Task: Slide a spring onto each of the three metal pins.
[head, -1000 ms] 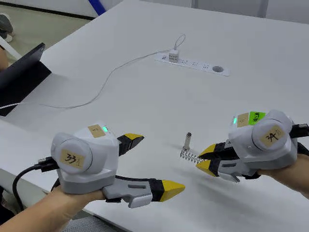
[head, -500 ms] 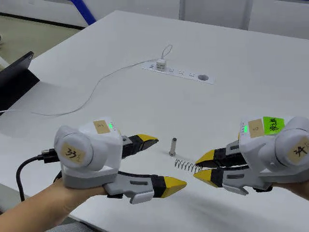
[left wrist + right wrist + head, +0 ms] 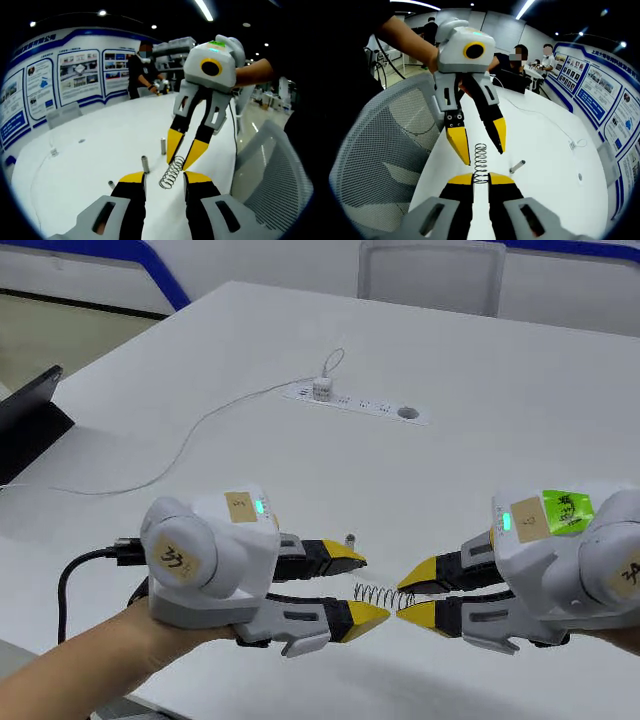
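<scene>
Spring [image 3: 480, 162], just one, pinched in right tongs [image 3: 480, 179]; left tongs [image 3: 165, 177] gape near three pins [image 3: 145, 163].

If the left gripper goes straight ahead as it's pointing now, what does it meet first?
Likely the spring, whose free end sits between the open jaws of the left gripper; right behind it is the right gripper holding it.
</scene>
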A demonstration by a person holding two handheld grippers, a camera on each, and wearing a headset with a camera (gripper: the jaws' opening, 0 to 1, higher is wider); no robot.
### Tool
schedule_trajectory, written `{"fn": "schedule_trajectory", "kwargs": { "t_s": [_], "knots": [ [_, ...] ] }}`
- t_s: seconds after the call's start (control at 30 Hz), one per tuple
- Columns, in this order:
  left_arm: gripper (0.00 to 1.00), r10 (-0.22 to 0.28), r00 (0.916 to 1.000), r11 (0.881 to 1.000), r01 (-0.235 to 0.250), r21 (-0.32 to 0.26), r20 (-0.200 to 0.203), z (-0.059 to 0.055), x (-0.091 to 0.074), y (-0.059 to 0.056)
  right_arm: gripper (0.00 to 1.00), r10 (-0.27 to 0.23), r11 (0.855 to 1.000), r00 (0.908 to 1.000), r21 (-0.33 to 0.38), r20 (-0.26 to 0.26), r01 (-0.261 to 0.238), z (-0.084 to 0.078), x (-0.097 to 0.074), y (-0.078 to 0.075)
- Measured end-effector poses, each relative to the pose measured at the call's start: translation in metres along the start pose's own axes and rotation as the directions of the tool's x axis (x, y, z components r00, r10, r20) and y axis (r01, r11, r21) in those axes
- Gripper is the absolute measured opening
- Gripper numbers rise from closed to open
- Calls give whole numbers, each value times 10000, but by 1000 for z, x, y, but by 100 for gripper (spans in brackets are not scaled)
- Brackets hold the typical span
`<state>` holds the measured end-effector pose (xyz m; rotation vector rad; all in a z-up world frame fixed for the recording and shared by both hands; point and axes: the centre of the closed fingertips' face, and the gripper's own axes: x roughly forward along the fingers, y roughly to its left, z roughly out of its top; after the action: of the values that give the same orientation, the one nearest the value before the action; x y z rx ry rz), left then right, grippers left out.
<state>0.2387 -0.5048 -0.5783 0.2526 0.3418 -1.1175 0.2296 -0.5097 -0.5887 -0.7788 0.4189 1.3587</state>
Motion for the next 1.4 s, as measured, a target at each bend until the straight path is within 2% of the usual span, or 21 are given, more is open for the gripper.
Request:
{"fn": "schedule_trajectory", "kwargs": {
  "t_s": [0.07, 0.23, 0.3, 0.5, 0.57, 0.7, 0.9, 1.0, 1.2, 1.33, 1.4],
  "knots": [
    [29, -185, 9998, 9998, 184, -43, -66, 0, 0, -3, 11, 26, 10000, 10000, -67, 7, -26, 1, 0, 1],
    [22, -237, 9992, 9992, 247, 305, -334, -2, 0, -5, 11, 129, 9998, 9999, -158, 67, -128, 4, 0, 3],
    [20, -373, 9982, 9990, 384, 227, -468, -4, 0, -7, 11, 139, 9997, 9999, -195, 74, -138, 4, 0, 4],
    [15, -320, 9965, 9971, 371, 658, -768, -7, 1, -10, 11, 205, 9992, 9998, -332, 22, -204, 4, 0, 6],
    [14, -163, 9960, 9895, 287, 1413, -882, -7, 2, -9, 11, 189, 9989, 9998, -435, -27, -190, 4, 0, 6],
    [11, 4, 9966, 9770, 171, 2125, -821, -7, 1, -12, 11, 134, 9975, 9999, -693, -32, -136, 4, -1, 5],
    [10, -25, 9967, 9754, 203, 2193, -811, -6, 0, -11, 12, 113, 9963, 9999, -858, 61, -108, 5, -1, 4],
    [10, -128, 9967, 9752, 301, 2192, -797, -6, -1, -13, 14, 148, 9991, 9991, -402, 391, -132, 8, -2, 2],
    [10, -196, 9970, 9732, 361, 2272, -742, -4, -3, -13, 15, 236, 9991, 9996, -361, 130, -231, -3, 0, 1],
    [10, -247, 9968, 9722, 416, 2303, -757, -5, -5, -14, 12, 529, 9983, 9957, 222, 757, -547, 5, 0, 6],
    [10, -278, 9966, 9705, 454, 2370, -770, -5, -5, -14, 12, 544, 9982, 9962, 196, 677, -558, 4, -1, 5]
  ]
}}
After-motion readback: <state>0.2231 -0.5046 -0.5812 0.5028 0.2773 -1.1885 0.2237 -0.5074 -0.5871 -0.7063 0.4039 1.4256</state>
